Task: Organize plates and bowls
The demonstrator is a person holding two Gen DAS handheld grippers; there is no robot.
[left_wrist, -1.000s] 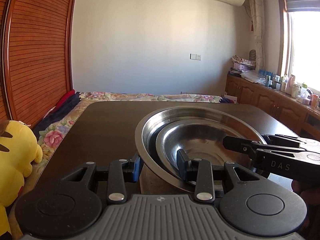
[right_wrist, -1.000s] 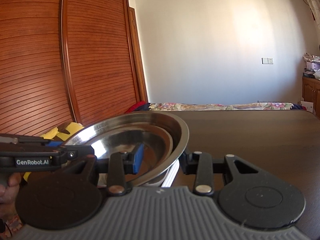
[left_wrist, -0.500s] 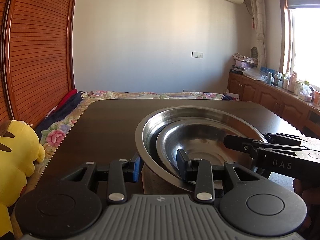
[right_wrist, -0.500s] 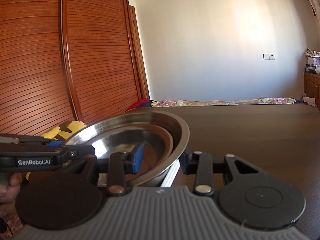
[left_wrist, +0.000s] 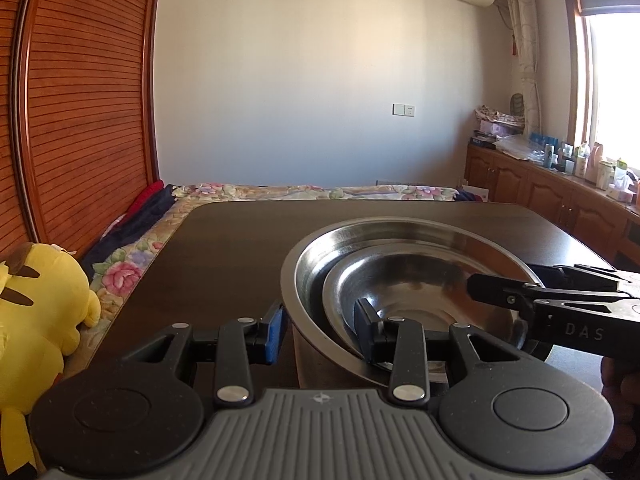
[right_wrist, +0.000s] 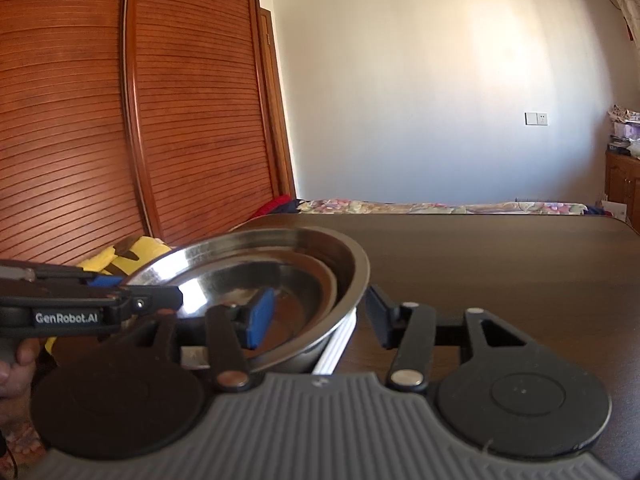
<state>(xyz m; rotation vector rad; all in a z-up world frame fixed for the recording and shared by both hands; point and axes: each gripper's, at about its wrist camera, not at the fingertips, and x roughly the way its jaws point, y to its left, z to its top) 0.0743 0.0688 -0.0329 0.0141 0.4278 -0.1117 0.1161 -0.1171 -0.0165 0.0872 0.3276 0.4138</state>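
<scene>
A large steel bowl (left_wrist: 304, 276) sits on a dark wooden table (left_wrist: 224, 248), toward the table's near right part in the left wrist view. Nested inside it is a smaller steel bowl (left_wrist: 416, 292), its rim lower than the big bowl's rim and shifted toward the 4 o'clock side. Both open upward; neither shows any contents beyond reflections. Being round, they have no clear long axis.

The left gripper (left_wrist: 320, 330) straddles the near rims: its blue-padded finger is outside the large bowl at 9 o'clock, its dark finger inside the small bowl. Whether the pads press on the metal cannot be told, since the gripper body covers the contact.

The right gripper (right_wrist: 316, 312) reaches over the opposite side. Its blue finger is inside the small bowl and its dark finger stands clear outside the large bowl's wall at 3 o'clock, with a gap showing. Its jaws have just been opening, with both bowls' walls between them, and they now stand spread.

Beneath the bowls in the right wrist view, the edges of white stacked plates (right_wrist: 338, 344) peek out at 5 o'clock; how many cannot be made out. The bowls' near rims are hidden by the gripper bodies.

A yellow plush toy (left_wrist: 36, 320) lies at 8 o'clock off the table edge, cut by the frame. A person's fingers (right_wrist: 16, 364) show at the far left edge.
</scene>
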